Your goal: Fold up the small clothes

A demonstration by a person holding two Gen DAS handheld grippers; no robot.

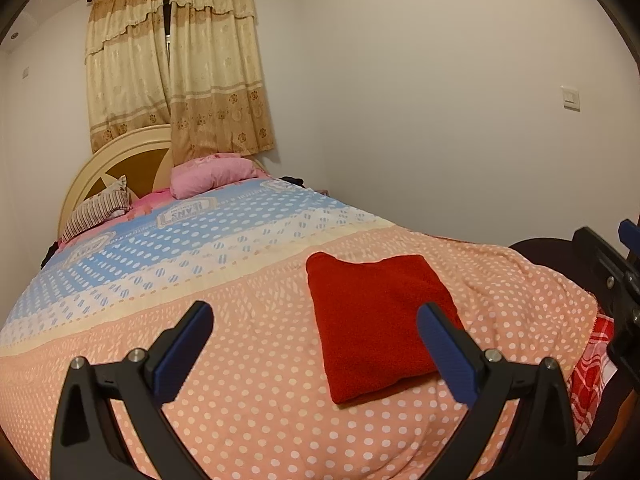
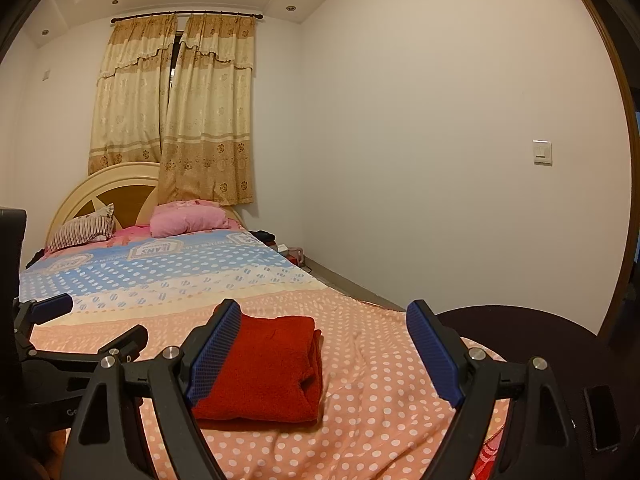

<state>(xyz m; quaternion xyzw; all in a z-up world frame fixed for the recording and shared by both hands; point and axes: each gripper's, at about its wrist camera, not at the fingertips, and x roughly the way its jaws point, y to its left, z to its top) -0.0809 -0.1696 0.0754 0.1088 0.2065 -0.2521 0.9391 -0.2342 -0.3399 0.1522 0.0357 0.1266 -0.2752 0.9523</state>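
1. While the red knitted garment point(image 1: 376, 320) lies folded into a compact rectangle on the peach polka-dot bedspread point(image 1: 248, 380), near the foot of the bed, both grippers hover above it with nothing between their fingers.
2. In its own view the left gripper point(image 1: 316, 344) has its blue-padded fingers point(image 1: 188, 352) spread wide; the garment sits ahead and toward the right finger, whose tip overlaps its near edge in the picture, though I cannot tell whether it touches.
3. The right gripper point(image 2: 326, 356) also has its fingers point(image 2: 434, 354) spread wide and empty; the garment lies just ahead, on the side of its left finger.
4. By my judgement the fold looks finished: the stacked layers show at the garment's right edge point(image 2: 316, 364) in the right wrist view, fairly even, with one small gap low down.
5. To finish the step well, I would press the top flat with a closed or flat finger, not pinch, so the layers do not slide.
6. If the bundle must be moved aside, grip the thick folded edge through all layers at once and support the far side with the other gripper.
7. Lift low and level; the soft knit is likely to sag and open if carried by a single corner.
8. Keep clear of the red checked cloth point(image 1: 592, 364) hanging at the bed's corner, so it is not dragged along.
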